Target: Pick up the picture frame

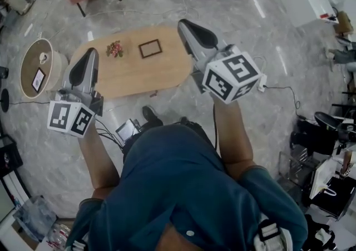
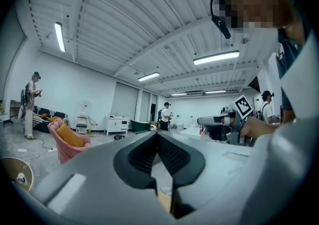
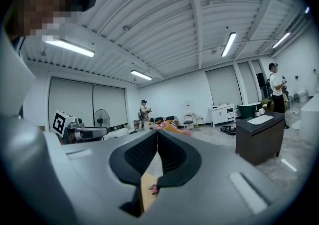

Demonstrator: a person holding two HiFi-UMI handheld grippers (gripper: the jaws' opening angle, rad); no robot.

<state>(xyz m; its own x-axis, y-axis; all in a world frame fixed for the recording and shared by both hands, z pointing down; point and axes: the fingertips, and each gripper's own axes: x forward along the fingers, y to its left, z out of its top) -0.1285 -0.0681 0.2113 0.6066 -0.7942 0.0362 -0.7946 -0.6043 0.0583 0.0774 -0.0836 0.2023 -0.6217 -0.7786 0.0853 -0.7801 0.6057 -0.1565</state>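
Head view: a person holds two grippers over one oval wooden table (image 1: 133, 74), on which one picture frame (image 1: 150, 49) lies flat.
The frame sits between the two sets of jaw tips, nearer the right gripper (image 1: 189, 28) than the left gripper (image 1: 88, 58), and touches neither. One small bunch of flowers (image 1: 115, 49) lies just beside the frame, on the side towards the left jaws. In the left gripper view the left gripper (image 2: 157, 136) has its two jaws pressed together at the tips with nothing between them. In the right gripper view the right gripper (image 3: 157, 134) is the same, jaws together and empty; under them shows a strip of table with the flowers (image 3: 152, 189).
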